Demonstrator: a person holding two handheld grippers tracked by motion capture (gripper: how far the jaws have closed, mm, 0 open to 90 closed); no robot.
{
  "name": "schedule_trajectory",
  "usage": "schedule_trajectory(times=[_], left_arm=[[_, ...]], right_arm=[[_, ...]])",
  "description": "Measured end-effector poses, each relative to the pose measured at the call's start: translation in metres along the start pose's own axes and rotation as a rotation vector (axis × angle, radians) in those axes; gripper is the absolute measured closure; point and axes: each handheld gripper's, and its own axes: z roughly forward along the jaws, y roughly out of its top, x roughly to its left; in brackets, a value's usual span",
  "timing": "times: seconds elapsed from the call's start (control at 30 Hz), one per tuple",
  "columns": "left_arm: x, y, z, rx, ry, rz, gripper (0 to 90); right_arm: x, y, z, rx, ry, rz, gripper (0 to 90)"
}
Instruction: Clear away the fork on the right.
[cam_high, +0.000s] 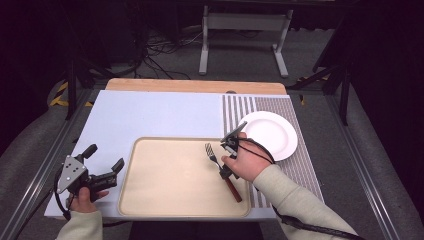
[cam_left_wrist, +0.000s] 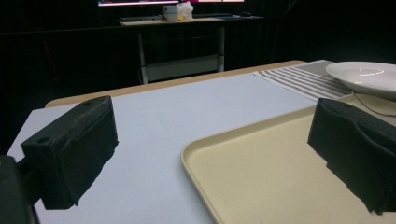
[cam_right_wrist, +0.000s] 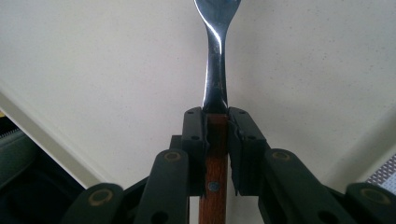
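**Wood-handled fork clamped over the tray**

Black foam pads on my left gripper stand wide apart with nothing between them; it sits at the table's left edge, just beside the beige tray. In the left gripper view its jaws frame the tray's corner and pale blue table. Moving right, my right gripper pinches the fork narrowly by its brown wooden handle, tines pointing away over the tray. From above, the fork lies low over the tray's right part. Farther right, a white plate rests on the striped mat.
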Motion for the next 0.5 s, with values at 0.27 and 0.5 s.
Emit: schedule_trajectory(times=[0.27,0.5], left_arm=[[-0.0005,0.0000,0.0009,0.003,-0.005,0.001,2.1],[0.0000,0.0001,0.0007,0.004,-0.005,0.000,2.1]], right_arm=[[-0.0023,0.0011,0.0057,0.025,-0.008,0.019,77.5],[-0.0036,0.0021,0.0083,0.049,-0.015,0.042,77.5]])
